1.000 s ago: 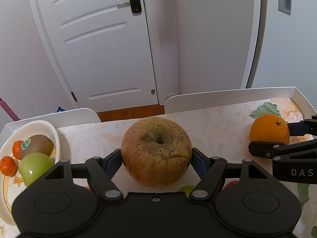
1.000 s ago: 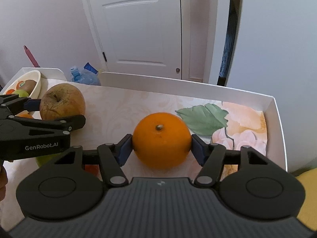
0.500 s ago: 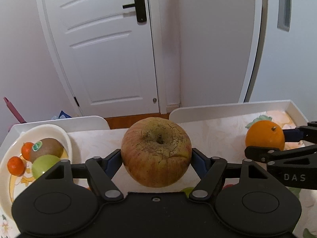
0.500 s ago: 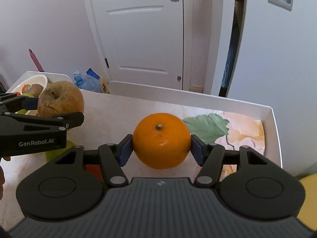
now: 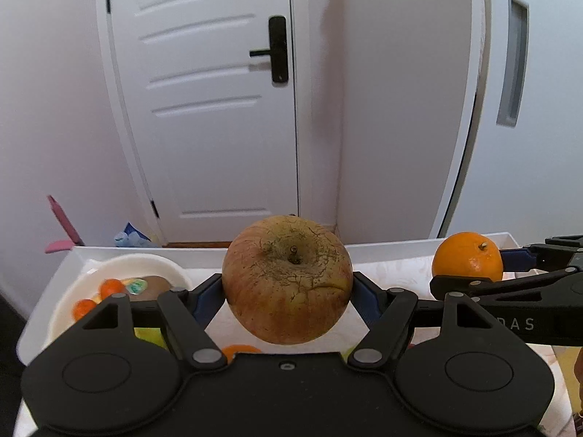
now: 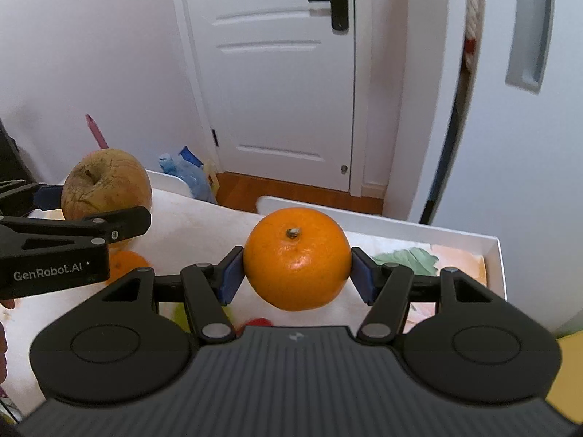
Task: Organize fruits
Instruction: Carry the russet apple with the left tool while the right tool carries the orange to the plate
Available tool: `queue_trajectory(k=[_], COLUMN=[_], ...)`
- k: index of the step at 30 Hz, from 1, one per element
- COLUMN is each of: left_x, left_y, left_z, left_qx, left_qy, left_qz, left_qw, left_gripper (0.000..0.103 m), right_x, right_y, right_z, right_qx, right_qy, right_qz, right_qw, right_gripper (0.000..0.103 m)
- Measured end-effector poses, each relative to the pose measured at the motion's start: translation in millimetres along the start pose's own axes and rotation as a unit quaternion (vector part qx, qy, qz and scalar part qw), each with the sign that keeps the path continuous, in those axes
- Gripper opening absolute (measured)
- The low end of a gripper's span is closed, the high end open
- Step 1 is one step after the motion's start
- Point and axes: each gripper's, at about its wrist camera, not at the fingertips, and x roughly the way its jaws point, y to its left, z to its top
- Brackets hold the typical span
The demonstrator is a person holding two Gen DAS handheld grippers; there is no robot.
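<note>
My left gripper (image 5: pixel 288 296) clamps the apple (image 5: pixel 287 279) and my right gripper (image 6: pixel 297 273) the orange (image 6: pixel 297 258), both lifted clear of the surface (image 6: pixel 204 218) for carrying to the bowl (image 5: pixel 145 266) off to my left.

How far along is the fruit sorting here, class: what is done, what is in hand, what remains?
Done: the white bowl already holds a kiwi and small oranges.
In hand: the left gripper clamps the wrinkled apple above the tray; the right gripper clamps the large orange.
Left: both held fruits need placing, and a loose small orange lies on the tray.
</note>
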Motion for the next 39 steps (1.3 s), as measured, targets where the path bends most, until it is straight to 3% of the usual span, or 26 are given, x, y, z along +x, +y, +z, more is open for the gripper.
queue_trajectory(k=[9, 17, 30, 39], left_x=[-44, -55, -14, 25], left_y=[45, 104, 178, 202], left_z=[1, -7, -26, -42], left_qx=[0.003, 0.008, 0.045, 0.069], left_qy=[-0.014, -0.002, 0.033, 0.064], left_qz=[0.009, 0.014, -0.017, -0.043], left_qw=[0.9999, 0.9999, 0.9983, 0.9947], left_gripper=[0.077, 0.077, 0.077, 0.077], right_x=[-20, -18, 15, 41], right_y=[64, 120, 184, 208], right_z=[17, 23, 13, 9], right_qx=[-0.006, 0.005, 0.037, 0.052], right_qy=[-0.012, -0.010, 0.017, 0.032], right_qz=[0.015, 0.021, -0.003, -0.022], right_qw=[1.000, 1.000, 0.999, 0.998], right_gripper=[0.076, 0.076, 0.076, 0.076])
